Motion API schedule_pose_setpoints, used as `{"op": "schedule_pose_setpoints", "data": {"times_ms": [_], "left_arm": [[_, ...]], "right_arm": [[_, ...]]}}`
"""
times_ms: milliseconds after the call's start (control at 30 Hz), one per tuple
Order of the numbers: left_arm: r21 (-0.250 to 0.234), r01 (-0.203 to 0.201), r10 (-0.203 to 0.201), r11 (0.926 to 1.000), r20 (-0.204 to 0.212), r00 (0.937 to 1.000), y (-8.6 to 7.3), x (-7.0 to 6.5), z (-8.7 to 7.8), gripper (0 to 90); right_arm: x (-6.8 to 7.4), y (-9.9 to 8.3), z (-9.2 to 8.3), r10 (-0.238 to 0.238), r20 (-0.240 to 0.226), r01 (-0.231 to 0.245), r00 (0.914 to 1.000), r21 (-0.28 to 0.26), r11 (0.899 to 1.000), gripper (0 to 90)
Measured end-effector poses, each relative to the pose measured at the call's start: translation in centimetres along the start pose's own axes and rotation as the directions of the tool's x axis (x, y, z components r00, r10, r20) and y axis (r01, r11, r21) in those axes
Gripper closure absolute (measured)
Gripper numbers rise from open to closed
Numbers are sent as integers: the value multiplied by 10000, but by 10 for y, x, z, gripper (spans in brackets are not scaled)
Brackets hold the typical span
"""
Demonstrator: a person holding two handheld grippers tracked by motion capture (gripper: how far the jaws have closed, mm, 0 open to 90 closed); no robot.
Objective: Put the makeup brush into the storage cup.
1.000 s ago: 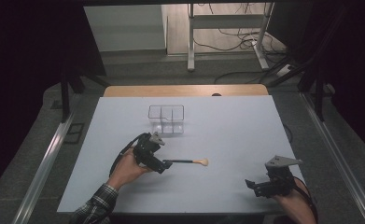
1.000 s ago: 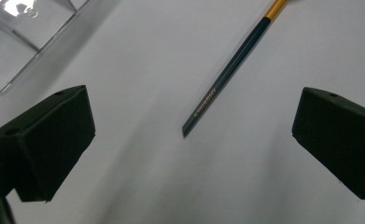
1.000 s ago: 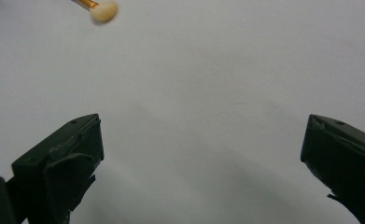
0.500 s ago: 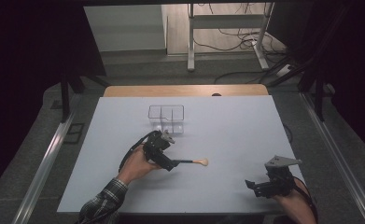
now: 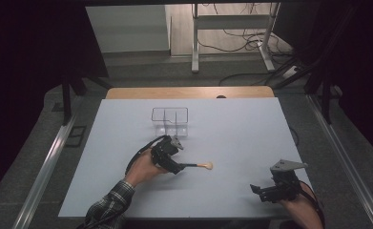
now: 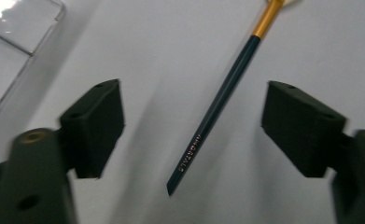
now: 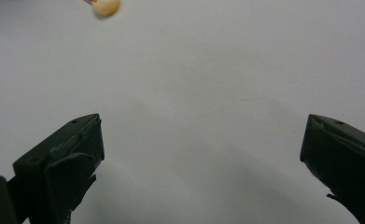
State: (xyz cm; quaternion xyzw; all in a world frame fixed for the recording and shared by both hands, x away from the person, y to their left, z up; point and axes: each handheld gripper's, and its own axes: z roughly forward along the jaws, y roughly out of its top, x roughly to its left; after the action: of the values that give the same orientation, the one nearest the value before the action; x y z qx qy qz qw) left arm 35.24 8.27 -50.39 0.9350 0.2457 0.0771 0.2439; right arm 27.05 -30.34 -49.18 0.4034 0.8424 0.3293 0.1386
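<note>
Brush (image 6: 227, 93) flat on table (image 5: 241, 124), mid-table toward near edge, not yet lifted. Left gripper (image 5: 174, 164) straddles handle end, jaws wide open, no contact. Clear organizer (image 5: 170, 120) beyond, looks empty. Right gripper (image 5: 265, 192) idle near right near corner, jaws open. Likely grasp next; placing still ahead.

A white counter (image 5: 241, 129) stands on a grey floor (image 5: 141, 76), with a strip of light wood (image 5: 189, 92) along its far edge and metal rails (image 5: 46, 167) down both sides. Beyond it, a pale metal frame (image 5: 232, 21) stands on a lit, lighter patch of floor amid loose black cables (image 5: 241, 33). Left and right, the room falls into deep shadow.
</note>
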Motion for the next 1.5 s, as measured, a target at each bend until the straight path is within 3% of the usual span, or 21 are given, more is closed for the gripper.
{"op": "schedule_pose_setpoints", "data": {"times_ms": [333, 567, 633, 800, 1167, 1467, 1500], "left_arm": [[325, -29, 21, 9995, 251, 9997, -3, 1, 9, 432], [334, 122, -145, 9994, 686, 9975, -4, 4, 12, 549], [328, 100, -126, 9994, 783, 9969, -5, 4, 12, 605], [387, 10, -51, 9992, 1071, 9942, -5, 3, 11, 841], [148, 280, -296, 9995, 1257, 9916, -9, 6, 10, 845], [-383, 605, -547, 9974, 1390, 9888, -11, 10, 2, 846], [-574, 808, -719, 9951, 1431, 9871, -11, 9, 2, 846]], "right_arm": [[1, 0, 0, -25, -28, 25, 10000, 79, 10000, 0], [1, 0, 0, -54, -57, 55, 10000, 129, 9999, 0], [1, 0, 1, -55, -68, 56, 10000, 149, 9999, 0], [1, 0, 1, -103, -67, 104, 9999, 162, 9998, 0], [1, 0, 1, -109, -89, 110, 9999, 167, 9998, 2], [1, 0, 1, -85, -77, 87, 9999, 191, 9998, 2], [1, 0, 1, -87, -79, 88, 9999, 190, 9998, 2]]}}
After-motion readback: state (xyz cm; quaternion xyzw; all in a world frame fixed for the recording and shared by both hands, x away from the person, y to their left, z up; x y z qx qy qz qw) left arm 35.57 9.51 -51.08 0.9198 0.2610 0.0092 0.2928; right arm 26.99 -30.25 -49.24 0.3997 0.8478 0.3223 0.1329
